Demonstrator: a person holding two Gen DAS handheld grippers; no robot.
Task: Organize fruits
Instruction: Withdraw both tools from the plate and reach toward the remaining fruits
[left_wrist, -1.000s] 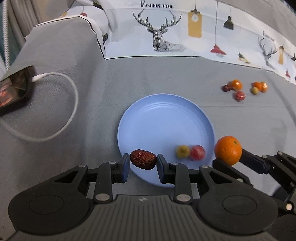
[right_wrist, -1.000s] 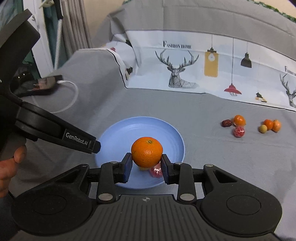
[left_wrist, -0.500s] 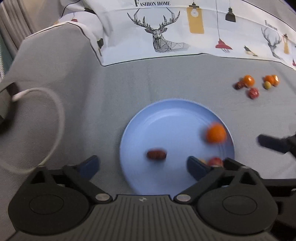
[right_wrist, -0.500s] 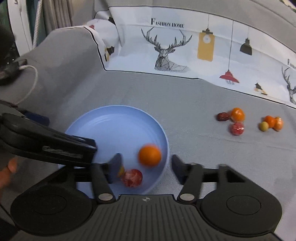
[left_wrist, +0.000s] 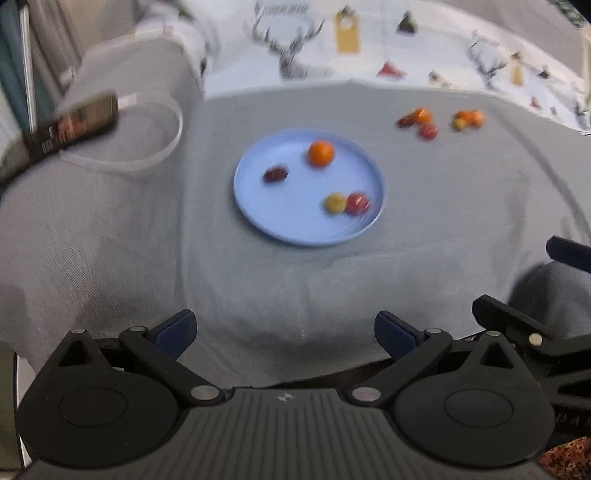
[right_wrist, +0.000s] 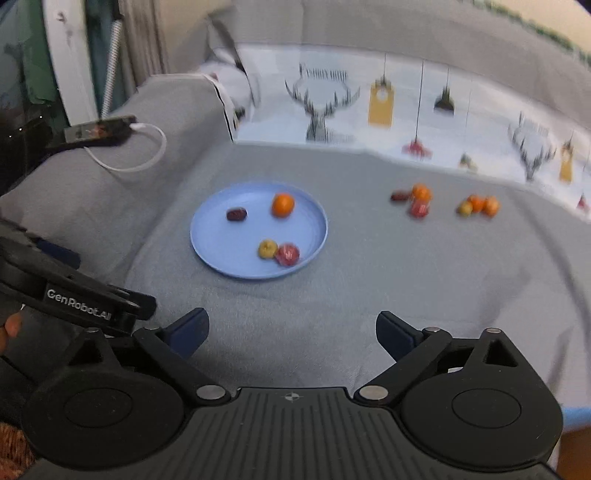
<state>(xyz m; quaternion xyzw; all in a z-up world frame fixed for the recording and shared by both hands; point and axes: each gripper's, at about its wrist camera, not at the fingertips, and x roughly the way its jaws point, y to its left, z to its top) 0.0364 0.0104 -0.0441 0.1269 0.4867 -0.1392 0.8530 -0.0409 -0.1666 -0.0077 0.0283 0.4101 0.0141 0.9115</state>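
A blue plate lies on the grey cloth. On it are an orange, a dark red date, a small yellow fruit and a red fruit. Several more small fruits lie in two clusters on the cloth at the far right. My left gripper is open and empty, well short of the plate. My right gripper is open and empty, also pulled back.
A phone with a white cable lies at the far left. A printed white cloth covers the back. The left gripper's body shows at the left of the right wrist view.
Both grippers opened and dropped the date and the orange onto the plate, then pulled back toward the near edge. Both views are now blurred by motion.
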